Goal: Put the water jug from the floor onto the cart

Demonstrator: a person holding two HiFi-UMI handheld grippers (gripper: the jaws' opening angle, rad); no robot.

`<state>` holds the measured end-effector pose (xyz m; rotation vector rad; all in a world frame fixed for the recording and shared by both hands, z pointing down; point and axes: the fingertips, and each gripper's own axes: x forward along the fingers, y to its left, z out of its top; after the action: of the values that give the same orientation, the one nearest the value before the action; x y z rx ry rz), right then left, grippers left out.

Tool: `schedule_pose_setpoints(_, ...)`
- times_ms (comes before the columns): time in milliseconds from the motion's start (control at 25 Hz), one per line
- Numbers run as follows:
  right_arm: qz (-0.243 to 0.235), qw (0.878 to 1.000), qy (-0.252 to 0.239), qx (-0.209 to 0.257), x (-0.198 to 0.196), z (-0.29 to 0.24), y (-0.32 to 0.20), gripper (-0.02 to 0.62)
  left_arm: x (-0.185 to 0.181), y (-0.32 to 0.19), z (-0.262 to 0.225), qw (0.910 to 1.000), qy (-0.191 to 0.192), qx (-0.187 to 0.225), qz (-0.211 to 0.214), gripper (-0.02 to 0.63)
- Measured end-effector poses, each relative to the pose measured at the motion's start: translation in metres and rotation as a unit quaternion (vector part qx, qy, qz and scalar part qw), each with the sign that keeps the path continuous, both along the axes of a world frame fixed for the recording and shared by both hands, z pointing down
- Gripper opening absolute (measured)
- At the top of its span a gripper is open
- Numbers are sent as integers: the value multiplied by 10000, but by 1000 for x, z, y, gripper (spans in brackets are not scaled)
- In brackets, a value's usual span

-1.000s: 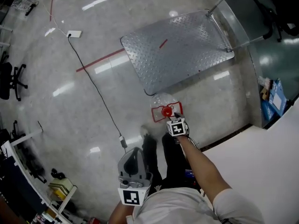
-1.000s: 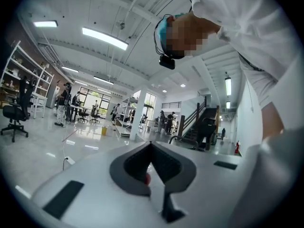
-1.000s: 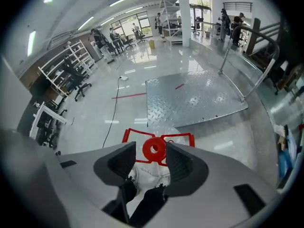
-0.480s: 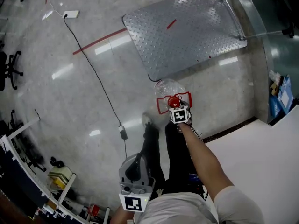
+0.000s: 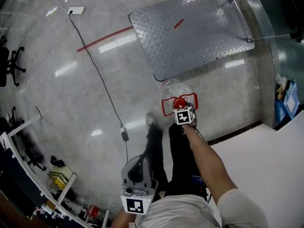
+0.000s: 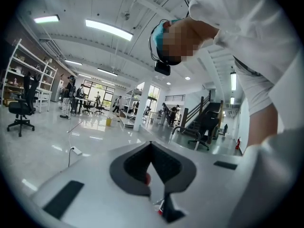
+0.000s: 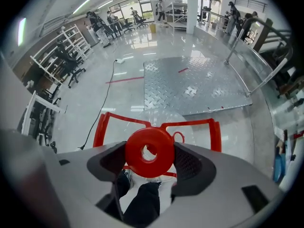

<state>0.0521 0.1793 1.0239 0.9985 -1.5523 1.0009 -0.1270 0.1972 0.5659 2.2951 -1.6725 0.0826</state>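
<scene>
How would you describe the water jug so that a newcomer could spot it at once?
Find the steel checker-plate cart on the glossy floor. Just off its near corner stands the water jug. It is the only clear container there, topped by a red cap and a red handle frame.

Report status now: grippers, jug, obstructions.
Left gripper shut, empty. Right gripper open, fingers flanking red cap of water jug. Jug upright on floor beside cart. Nothing between them.

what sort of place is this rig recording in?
Probably an open-plan lab or workshop hall: a wide polished floor, shelving and an office chair along the edge, and a steel cart.
</scene>
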Motion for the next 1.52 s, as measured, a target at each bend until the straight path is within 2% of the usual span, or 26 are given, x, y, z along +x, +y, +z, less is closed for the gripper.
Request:
schedule_pose_setpoints(160, -161, 9998, -84, 105, -4, -33, -11, 304, 3, -8, -13, 9998, 11, 183, -28, 3)
schedule_pose_setpoints(440, -410, 9987, -272, 153, 10, -134, -19, 304, 26, -21, -77, 9978, -56, 599, -271, 3)
schedule_pose_setpoints(760, -792, 9962, -263, 269, 30, -198, -41, 304, 36, -40, -127, 9912, 29, 1066, -782, 3)
schedule_pose_setpoints(960, -813, 9958, -264, 337, 33, -213, -74, 304, 41, -74, -142, 9896, -56, 1313, -585, 3)
schedule_pose_setpoints(1240, -649, 9974, -142, 272, 38, -219, -123, 304, 29, -157, -143, 9889, 38, 1473, -182, 3)
schedule_pose_setpoints(1360, -557, 9977, -150, 343, 30, -224, -149, 304, 23, -193, -151, 9874, 4, 1575, 122, 3)
schedule_pose_setpoints(1520, -440, 9982, -163, 385, 16, -236, -195, 304, 12, -233, -151, 9876, 134, 1543, 268, 3)
